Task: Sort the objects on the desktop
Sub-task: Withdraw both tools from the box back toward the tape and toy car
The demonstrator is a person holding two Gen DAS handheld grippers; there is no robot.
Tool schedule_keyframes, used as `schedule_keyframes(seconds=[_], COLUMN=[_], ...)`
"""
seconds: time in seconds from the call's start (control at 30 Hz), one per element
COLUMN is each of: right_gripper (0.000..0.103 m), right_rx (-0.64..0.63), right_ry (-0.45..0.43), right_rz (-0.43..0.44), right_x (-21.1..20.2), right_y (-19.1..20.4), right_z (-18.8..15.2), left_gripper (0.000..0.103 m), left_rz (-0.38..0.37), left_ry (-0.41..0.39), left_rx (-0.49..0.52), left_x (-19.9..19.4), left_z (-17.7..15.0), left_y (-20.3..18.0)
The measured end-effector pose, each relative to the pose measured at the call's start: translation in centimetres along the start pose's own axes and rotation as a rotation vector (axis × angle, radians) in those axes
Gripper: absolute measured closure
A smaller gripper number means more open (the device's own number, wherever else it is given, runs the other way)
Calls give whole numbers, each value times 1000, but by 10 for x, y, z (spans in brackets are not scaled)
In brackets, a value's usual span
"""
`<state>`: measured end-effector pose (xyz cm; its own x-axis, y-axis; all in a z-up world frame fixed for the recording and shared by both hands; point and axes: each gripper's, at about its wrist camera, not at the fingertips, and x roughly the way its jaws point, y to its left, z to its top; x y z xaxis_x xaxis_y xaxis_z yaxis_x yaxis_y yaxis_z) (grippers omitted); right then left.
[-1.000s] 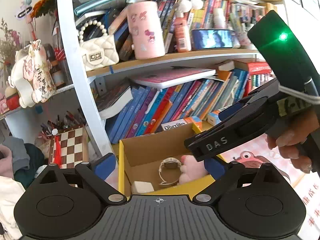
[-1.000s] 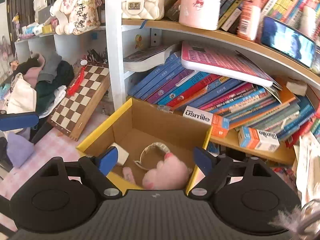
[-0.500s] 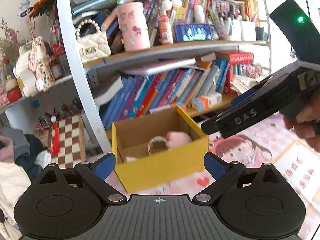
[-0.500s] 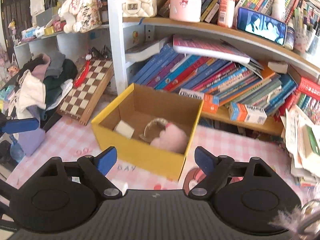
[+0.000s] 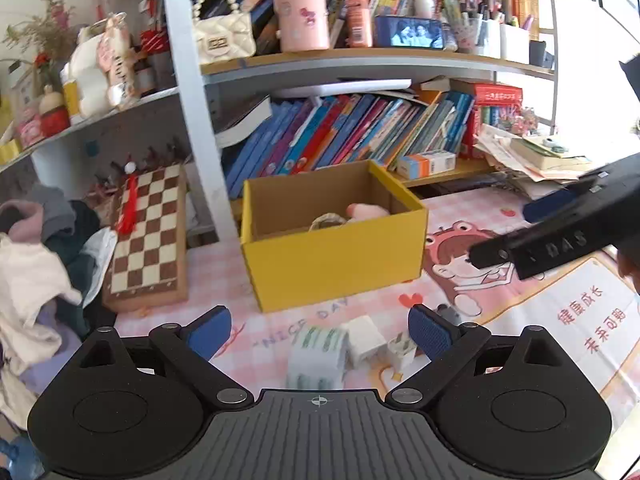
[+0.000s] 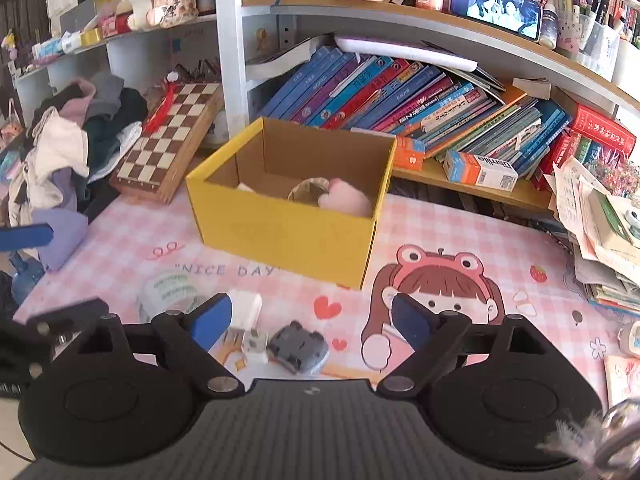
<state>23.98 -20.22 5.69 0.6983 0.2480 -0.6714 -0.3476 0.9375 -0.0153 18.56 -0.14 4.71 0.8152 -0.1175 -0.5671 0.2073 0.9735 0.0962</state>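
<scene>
A yellow cardboard box (image 5: 332, 260) (image 6: 288, 236) stands on the pink mat and holds a pink plush (image 6: 346, 200) and a pale ring-shaped band (image 6: 308, 190). On the mat in front of it lie a clear tape roll (image 6: 172, 292) (image 5: 318, 356), a white cube charger (image 6: 246, 310) (image 5: 366, 340), a white plug (image 6: 254, 346) and a small grey car-like piece (image 6: 298, 346). My left gripper (image 5: 320, 332) is open above the tape roll and grips nothing. The jaws of my right gripper (image 6: 312, 320) are opening above the charger, plug and grey piece, touching none. In the left wrist view the right gripper (image 5: 520, 232) shows beside the box.
A chessboard (image 6: 172, 144) leans left of the box beside a heap of clothes (image 6: 64, 152). Behind the box are a white shelf post (image 6: 232, 60) and rows of leaning books (image 6: 420, 100). A stack of papers (image 6: 600, 220) lies at the right edge.
Both grippers have drawn back from over the box and sunk toward the mat. The box now sits farther off, and the small things on the mat have come into view.
</scene>
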Motion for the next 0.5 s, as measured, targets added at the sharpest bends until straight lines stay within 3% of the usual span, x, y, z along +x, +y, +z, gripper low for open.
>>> schedule_keyframes(seconds=[0.5], right_gripper=[14], right_rx=[20], right_ry=[55], right_rz=[-33], right_x=[9], right_y=[29], right_z=[-58], left_gripper=[6], left_rz=[16], left_ry=[73], left_rx=[-26], left_x=[-3], left_z=[-44], left_y=[6])
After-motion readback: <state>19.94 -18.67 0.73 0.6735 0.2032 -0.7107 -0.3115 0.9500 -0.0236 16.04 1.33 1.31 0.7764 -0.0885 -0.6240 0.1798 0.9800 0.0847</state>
